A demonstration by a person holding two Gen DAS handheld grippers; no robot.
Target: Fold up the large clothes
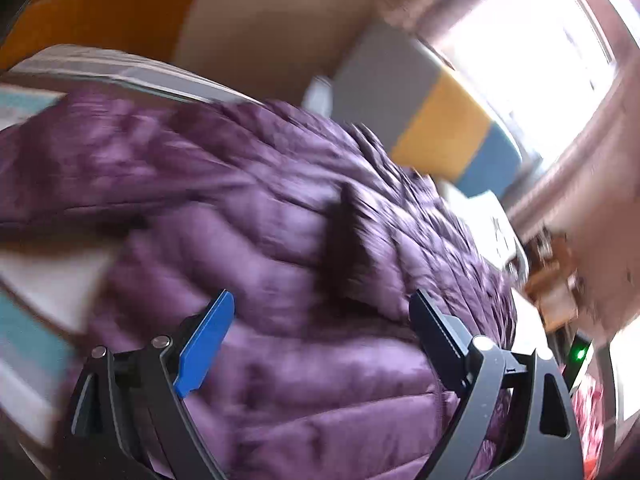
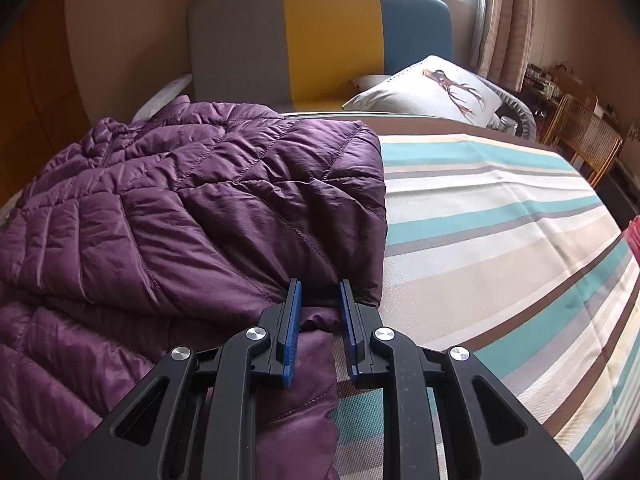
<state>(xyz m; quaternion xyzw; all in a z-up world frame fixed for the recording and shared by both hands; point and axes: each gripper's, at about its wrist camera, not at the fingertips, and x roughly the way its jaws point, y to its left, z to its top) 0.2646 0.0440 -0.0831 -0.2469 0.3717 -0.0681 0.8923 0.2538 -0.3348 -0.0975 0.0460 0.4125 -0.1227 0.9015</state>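
A purple quilted puffer jacket (image 2: 168, 200) lies on the striped bed sheet (image 2: 500, 216), partly folded over itself. My right gripper (image 2: 319, 286) is nearly closed, its blue-padded fingers (image 2: 294, 308) clamped on the folded jacket edge near the jacket's right side. In the blurred, tilted left wrist view the jacket (image 1: 256, 216) fills the middle. My left gripper (image 1: 322, 300) is wide open just above the jacket, holding nothing; one blue pad (image 1: 208, 340) shows on its left finger.
A grey, yellow and blue headboard (image 2: 320, 40) stands at the bed's far end, with a deer-print pillow (image 2: 436, 88) before it. A window with curtains (image 2: 504, 16) is behind. A wicker chair (image 2: 584, 136) stands at the bed's right side.
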